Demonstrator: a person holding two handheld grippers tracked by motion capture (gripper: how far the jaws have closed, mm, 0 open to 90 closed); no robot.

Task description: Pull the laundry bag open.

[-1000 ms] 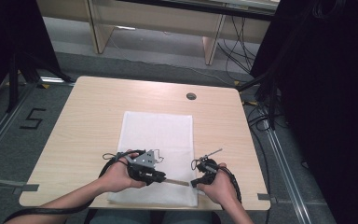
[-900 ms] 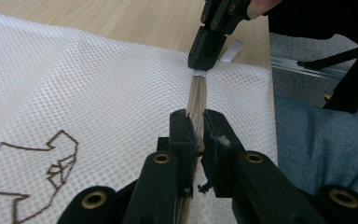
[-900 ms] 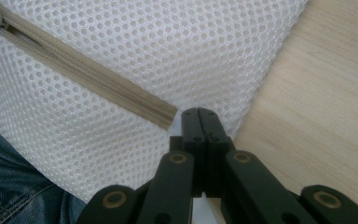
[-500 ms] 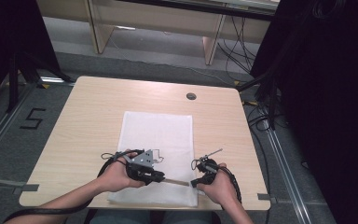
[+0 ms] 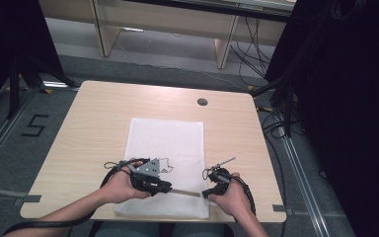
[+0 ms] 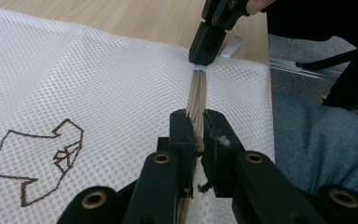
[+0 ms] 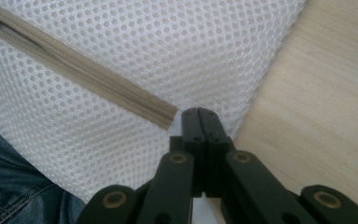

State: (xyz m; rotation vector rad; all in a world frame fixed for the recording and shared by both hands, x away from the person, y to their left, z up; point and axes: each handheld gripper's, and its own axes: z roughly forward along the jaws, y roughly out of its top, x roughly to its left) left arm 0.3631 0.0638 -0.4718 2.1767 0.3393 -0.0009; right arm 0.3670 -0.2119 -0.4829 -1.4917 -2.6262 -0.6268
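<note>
- Wood, pale and smooth, makes the table (image 5: 94, 123), and it is the biggest thing here. It lies under both pairs of jaws.
- White net cloth makes the mesh bag (image 5: 165, 143). It lies flat on the table, and its near end is right under the jaws.
- A brown line drawing (image 6: 42, 161) is stitched on the bag. In the left gripper view it sits off to the left of the jaws.
- A tan zipper (image 7: 74, 70) runs along the near end of the bag, from one pair of jaws to the other.
- The left gripper (image 6: 196, 137) has its jaws almost together. They pinch the zipper between them, and the zipper runs straight ahead from the tips.
- The right gripper (image 7: 199, 114) has its jaws pressed tight together. Their tips sit on the bag just past the end of the zipper, near the bag's edge. I cannot tell if they pinch any cloth.
- In the left gripper view, the right gripper's tips touch the far end of the zipper.
</note>
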